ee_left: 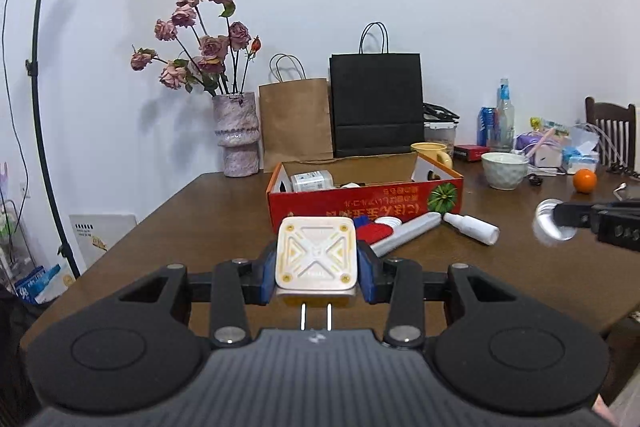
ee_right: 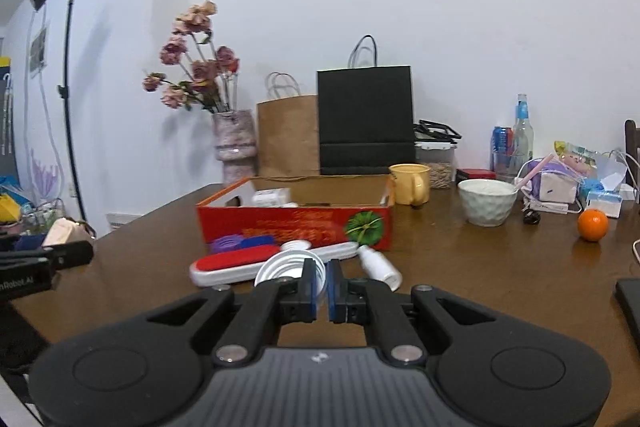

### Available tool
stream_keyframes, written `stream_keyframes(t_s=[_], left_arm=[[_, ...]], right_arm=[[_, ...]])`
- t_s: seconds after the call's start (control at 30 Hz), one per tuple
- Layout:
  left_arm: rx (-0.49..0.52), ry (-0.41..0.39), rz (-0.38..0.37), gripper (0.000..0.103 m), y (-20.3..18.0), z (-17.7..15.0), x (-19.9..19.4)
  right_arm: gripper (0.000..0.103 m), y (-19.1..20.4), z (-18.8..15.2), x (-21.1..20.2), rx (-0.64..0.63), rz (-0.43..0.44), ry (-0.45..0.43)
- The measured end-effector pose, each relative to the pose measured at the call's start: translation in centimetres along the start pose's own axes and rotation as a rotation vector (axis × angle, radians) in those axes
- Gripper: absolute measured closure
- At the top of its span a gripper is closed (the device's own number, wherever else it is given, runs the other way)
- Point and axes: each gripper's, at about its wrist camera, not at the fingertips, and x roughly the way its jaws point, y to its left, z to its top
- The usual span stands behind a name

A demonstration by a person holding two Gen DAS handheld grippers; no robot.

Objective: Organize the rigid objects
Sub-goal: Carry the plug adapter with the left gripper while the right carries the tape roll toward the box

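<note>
Gripping a white plug-in charger [ee_left: 316, 254] across its sides, prongs pointing back at the camera, the left tongs [ee_left: 316, 259] hold it above the table [ee_left: 192, 223] just short of the red cardboard box [ee_left: 360, 203], while the right tongs [ee_right: 319, 287] are pinched on the rim of a clear plastic lid [ee_right: 280, 269]. Doing this well likely means lifting each piece clear over the box's near wall before letting go — the lint brush [ee_right: 236, 263] and white spray bottle [ee_right: 378, 265] lie against that wall. Release low and into the bare stretch of the box, beside the small white carton [ee_left: 312, 181] — not on it.
</note>
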Motion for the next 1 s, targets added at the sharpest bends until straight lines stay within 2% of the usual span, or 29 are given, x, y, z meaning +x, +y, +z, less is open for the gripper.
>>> stream_keyframes(t_s=[0.23, 0.47, 0.73, 1.0], left_arm=[[-0.010, -0.061, -0.016, 0.064, 0.3, -0.2, -3.3], [-0.025, -0.046, -0.028, 0.064, 0.4, -0.1, -2.6], [-0.039, 0.004, -0.052, 0.064, 0.5, 0.8, 1.9], [-0.007, -0.009, -0.082, 0.064, -0.2, 6.1, 10.2]], right_arm=[[0.098, 2.1, -0.6, -2.6, -0.033, 0.010, -0.012], [0.098, 1.5, -0.8, -1.9, -0.015, 0.010, 0.000], [0.098, -0.6, -0.4, 1.8, 0.012, 0.013, 0.034], [0.098, -3.6, 5.5, 9.3, -0.009, 0.089, 0.033]])
